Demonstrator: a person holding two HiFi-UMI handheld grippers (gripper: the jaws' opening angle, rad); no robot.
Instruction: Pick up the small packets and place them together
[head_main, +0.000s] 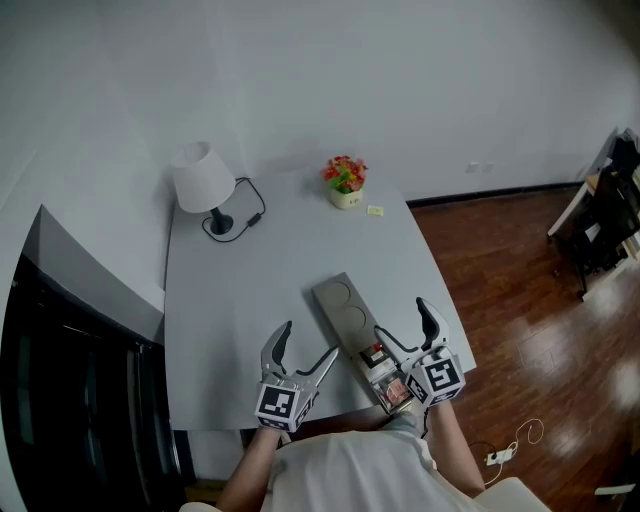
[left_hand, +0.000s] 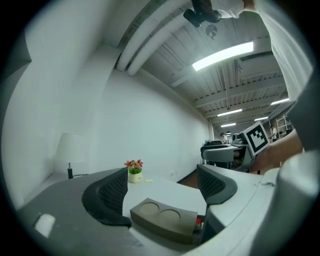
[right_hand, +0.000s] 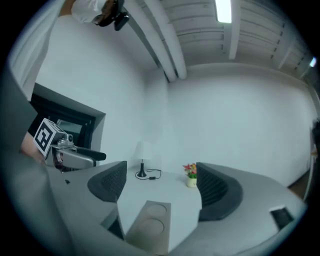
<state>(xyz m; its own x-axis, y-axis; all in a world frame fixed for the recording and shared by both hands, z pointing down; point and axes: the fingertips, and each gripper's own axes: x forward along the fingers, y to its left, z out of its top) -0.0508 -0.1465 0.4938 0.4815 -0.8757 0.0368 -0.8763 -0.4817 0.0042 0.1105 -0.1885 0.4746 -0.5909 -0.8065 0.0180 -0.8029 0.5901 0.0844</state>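
The small coloured packets (head_main: 394, 388) sat at the near end of a long grey tray with 2 round recesses (head_main: 338, 298), on the pale grey table (head_main: 230, 330) by its front edge. The tray's long axis ran away from the person, slanting far-left. The right gripper (head_main: 404, 325) was plainly nearer (its marker cube just beside them), jaws apart and empty. The packets lay behind its tips, towards the person. The left gripper (head_main: 308, 342), jaws also apart, held nothing.

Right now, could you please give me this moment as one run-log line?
left gripper: open, empty | right gripper: open, empty, over near end of tray | packets: at that end, ungrasped
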